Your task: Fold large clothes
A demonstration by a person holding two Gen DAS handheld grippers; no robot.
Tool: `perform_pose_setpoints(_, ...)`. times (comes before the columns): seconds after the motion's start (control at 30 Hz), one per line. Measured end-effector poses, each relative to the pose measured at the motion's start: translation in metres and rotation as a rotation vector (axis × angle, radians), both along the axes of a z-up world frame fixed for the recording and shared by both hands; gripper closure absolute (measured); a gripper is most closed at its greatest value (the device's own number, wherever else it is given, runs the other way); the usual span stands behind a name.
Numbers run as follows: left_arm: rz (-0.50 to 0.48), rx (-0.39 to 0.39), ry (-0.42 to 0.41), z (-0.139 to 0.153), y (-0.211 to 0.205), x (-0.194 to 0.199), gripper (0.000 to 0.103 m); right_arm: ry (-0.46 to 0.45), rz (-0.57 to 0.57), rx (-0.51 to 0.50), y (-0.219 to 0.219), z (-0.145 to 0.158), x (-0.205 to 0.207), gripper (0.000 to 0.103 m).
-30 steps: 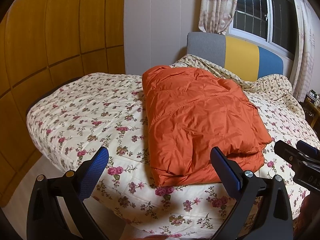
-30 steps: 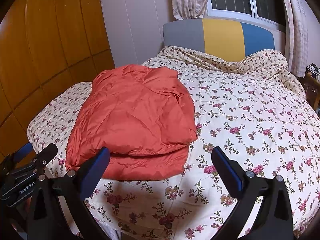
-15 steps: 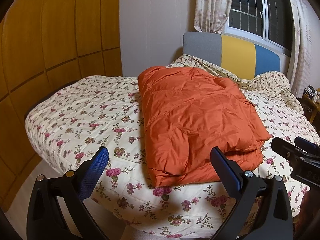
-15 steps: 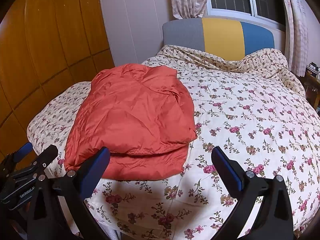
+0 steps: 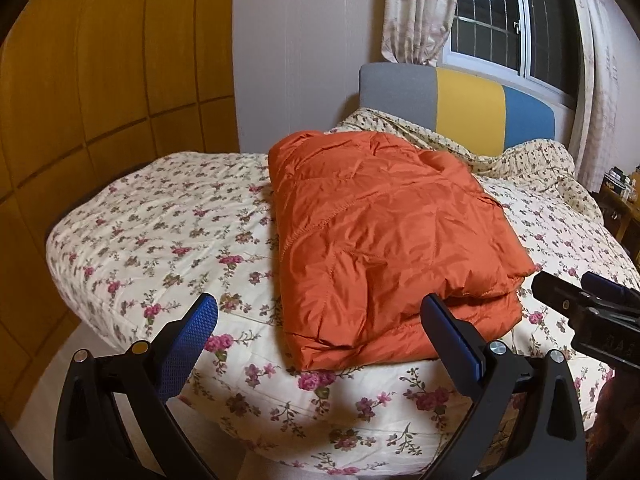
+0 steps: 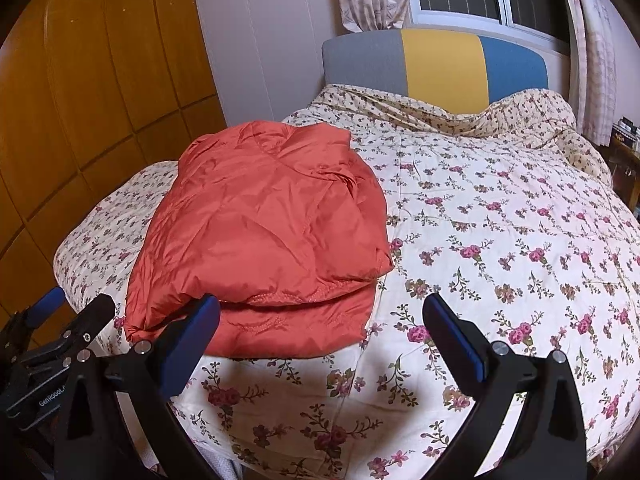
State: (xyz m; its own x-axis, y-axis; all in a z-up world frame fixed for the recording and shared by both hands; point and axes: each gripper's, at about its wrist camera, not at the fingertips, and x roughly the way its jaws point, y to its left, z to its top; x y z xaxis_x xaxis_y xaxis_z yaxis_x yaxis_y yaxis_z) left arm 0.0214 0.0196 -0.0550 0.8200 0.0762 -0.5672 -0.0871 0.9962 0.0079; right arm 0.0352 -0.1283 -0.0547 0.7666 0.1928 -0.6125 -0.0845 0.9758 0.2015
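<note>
An orange padded jacket [image 5: 384, 236] lies folded into a thick rectangle on the flowered bed quilt [image 5: 168, 224], its layered hem facing the foot of the bed. My left gripper [image 5: 320, 332] hangs open in front of that hem, holding nothing and a little short of the cloth. In the right wrist view the same jacket [image 6: 264, 232] sits left of centre, and my right gripper [image 6: 320, 332] stands open and empty over the quilt [image 6: 500, 240] near the jacket's right front corner. Each gripper shows at the edge of the other's view.
A headboard [image 6: 436, 64] in grey, yellow and blue stands at the far end under a curtained window [image 5: 504, 20]. Wooden wardrobe panels [image 5: 100, 80] line the left side. A crumpled second quilt [image 6: 520, 116] lies by the headboard. A bedside stand [image 5: 624, 200] is at far right.
Both grippers have drawn back and risen slightly from the bed, so the jacket looks a little farther off. The jacket itself has not moved.
</note>
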Motion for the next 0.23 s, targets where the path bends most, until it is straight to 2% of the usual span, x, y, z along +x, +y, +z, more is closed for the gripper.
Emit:
perform_pose_setpoints(0.13, 0.000, -0.014, 0.039, -0.002, 0.003, 0.009, 0.003, 0.006, -0.015, 0.000, -0.005, -0.002, 0.004, 0.002)
perform_pose_setpoints(0.23, 0.041, -0.009, 0.025, 0.001, 0.013, 0.015, 0.003, 0.014, -0.035, 0.004, -0.013, -0.004, 0.010, 0.002)
